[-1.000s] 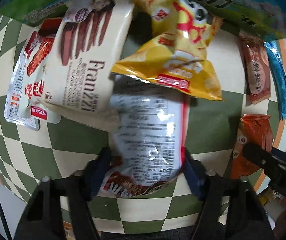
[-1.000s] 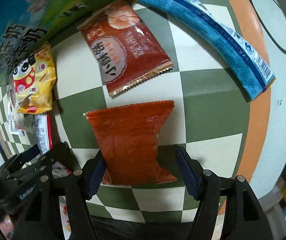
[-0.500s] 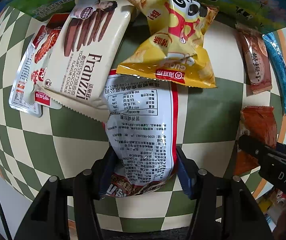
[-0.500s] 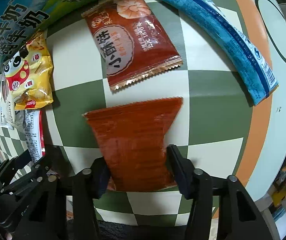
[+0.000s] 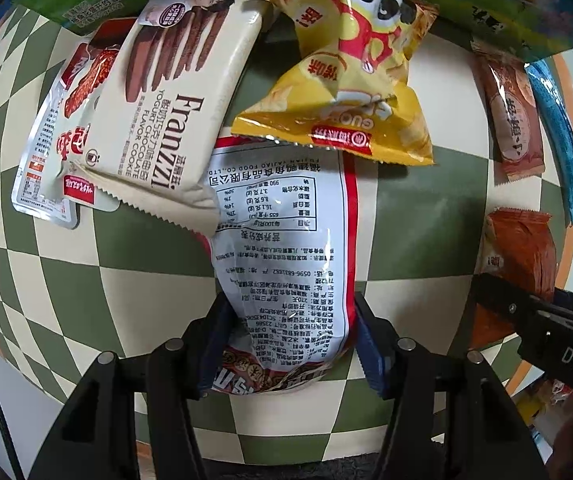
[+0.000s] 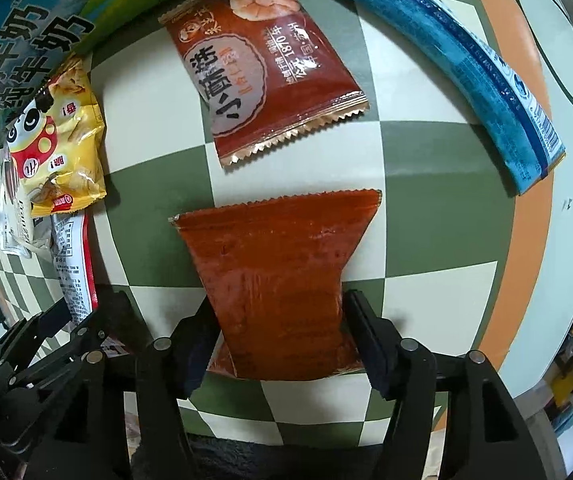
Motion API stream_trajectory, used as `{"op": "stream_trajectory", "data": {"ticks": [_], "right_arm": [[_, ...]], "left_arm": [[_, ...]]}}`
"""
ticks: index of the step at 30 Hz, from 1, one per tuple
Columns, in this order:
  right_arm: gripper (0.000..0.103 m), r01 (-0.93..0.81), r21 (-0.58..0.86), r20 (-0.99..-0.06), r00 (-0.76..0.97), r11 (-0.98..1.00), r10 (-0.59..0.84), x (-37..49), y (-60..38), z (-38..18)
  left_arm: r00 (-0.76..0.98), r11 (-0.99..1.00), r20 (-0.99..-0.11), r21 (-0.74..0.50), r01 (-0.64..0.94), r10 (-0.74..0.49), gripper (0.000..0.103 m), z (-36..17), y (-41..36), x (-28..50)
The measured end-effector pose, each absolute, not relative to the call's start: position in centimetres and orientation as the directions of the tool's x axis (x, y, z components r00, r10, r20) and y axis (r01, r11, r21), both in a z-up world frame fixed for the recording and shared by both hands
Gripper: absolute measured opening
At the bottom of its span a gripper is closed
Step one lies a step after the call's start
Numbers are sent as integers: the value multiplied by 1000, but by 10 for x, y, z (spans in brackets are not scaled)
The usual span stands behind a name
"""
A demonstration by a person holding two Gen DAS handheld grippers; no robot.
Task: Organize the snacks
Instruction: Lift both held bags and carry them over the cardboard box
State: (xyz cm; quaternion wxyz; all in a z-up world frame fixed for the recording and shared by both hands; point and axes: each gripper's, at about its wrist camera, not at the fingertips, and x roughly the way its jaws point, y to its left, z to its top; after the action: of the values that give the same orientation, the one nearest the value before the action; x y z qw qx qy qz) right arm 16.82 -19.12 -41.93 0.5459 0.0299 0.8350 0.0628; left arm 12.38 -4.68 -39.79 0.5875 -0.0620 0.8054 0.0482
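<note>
Table (image 6: 426, 152): checkered, snacks spread across the upper frame of both views.
White bag (image 5: 282, 248): centre of the left view, top tucked under the yellow bag (image 5: 346, 80); unmoved since a second ago.
Left gripper (image 5: 290, 344): pads clamped on the white bag's lower end; grip unchanged.
Red pack (image 6: 278, 280): centre-bottom of the right view, flat on the table.
Right gripper (image 6: 278, 340): jaws narrowed, then just reopened, straddling the red pack; pads looked clear of it, so likely not yet held.

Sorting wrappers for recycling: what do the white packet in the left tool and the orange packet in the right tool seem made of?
White packet: glossy plastic film, likely; it shows bright glare and soft crinkles. Orange packet: thin, slightly sheeny film with a serrated sealed edge, apparently plastic; any foil lining cannot be seen.
</note>
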Motion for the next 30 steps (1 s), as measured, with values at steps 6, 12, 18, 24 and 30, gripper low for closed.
{"op": "stream_trajectory", "data": {"ticks": [6,12,18,24,30], "right_arm": [[48,-40,123,-916,-389,992,98,160,-191,-417],[46,-45,135,-911,-398,990,106,144,-193,-410],[45,-42,166,-912,-386,985,137,129,-199,-393],[44,-50,207,-912,-371,977,174,122,-203,-370],[44,-25,251,-909,-351,968,226,125,-205,-346]], "left_arm": [[-294,988,-955,17,-151,-28,55,-392,-48,110],[-285,992,-958,7,-127,-30,54,-380,-52,91],[-251,994,-967,-16,-112,-44,54,-360,-53,84],[-188,994,-980,-41,-97,-59,54,-330,-49,89],[-119,992,-989,-73,-100,-85,54,-294,-39,107]]}}
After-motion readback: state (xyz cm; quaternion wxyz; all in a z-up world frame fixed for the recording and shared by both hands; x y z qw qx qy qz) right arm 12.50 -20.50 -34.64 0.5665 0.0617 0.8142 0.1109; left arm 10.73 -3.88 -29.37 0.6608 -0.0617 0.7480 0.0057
